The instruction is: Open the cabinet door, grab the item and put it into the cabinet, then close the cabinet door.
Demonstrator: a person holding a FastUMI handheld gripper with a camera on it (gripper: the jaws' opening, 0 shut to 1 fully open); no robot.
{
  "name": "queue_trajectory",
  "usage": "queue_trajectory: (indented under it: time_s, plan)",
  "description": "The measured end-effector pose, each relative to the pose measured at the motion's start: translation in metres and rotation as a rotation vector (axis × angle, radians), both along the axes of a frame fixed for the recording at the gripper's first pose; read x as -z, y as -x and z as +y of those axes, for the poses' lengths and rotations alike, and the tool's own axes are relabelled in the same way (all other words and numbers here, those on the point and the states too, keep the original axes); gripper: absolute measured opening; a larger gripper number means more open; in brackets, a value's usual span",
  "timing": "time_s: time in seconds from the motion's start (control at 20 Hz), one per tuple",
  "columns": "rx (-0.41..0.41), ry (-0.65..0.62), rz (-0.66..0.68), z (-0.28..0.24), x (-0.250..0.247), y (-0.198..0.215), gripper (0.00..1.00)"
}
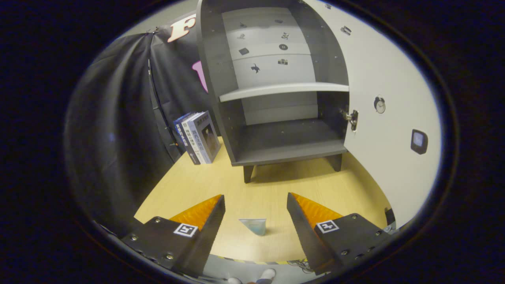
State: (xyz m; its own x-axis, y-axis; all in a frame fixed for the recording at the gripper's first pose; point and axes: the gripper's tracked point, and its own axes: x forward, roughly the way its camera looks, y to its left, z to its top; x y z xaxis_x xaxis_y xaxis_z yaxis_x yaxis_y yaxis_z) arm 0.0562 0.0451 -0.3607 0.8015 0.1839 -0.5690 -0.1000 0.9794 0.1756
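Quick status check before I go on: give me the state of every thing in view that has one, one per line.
cabinet door: swung wide open.
cabinet: open, both shelves bare.
gripper: fingers open, holding nothing.
small pale blue item: lying on the table between the fingers, not gripped.
books: upright beside the cabinet.

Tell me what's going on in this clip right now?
A person's handheld gripper hovers open above the wooden tabletop, with a small pale blue wedge-shaped item lying between its fingers, not gripped. Ahead, the dark grey cabinet stands with its white door swung open, both shelves bare. A few books stand left of the cabinet.
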Motion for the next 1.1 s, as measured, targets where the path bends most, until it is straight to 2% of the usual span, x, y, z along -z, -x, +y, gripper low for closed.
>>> queue_trajectory:
  time_s: [0.5, 0.65, 0.75, 0.85, 1.1]
  plan:
    - [-0.007, 0.096, 0.117, 0.018, 0.097, -0.001, 0.94]
    - [0.016, 0.091, 0.142, 0.017, 0.117, 0.000, 0.87]
    - [0.037, 0.075, 0.139, 0.016, 0.122, -0.005, 0.71]
    - [0.023, 0.070, 0.157, 0.016, 0.120, -0.002, 0.55]
    - [-0.045, 0.052, 0.102, 0.017, 0.085, -0.007, 0.55]
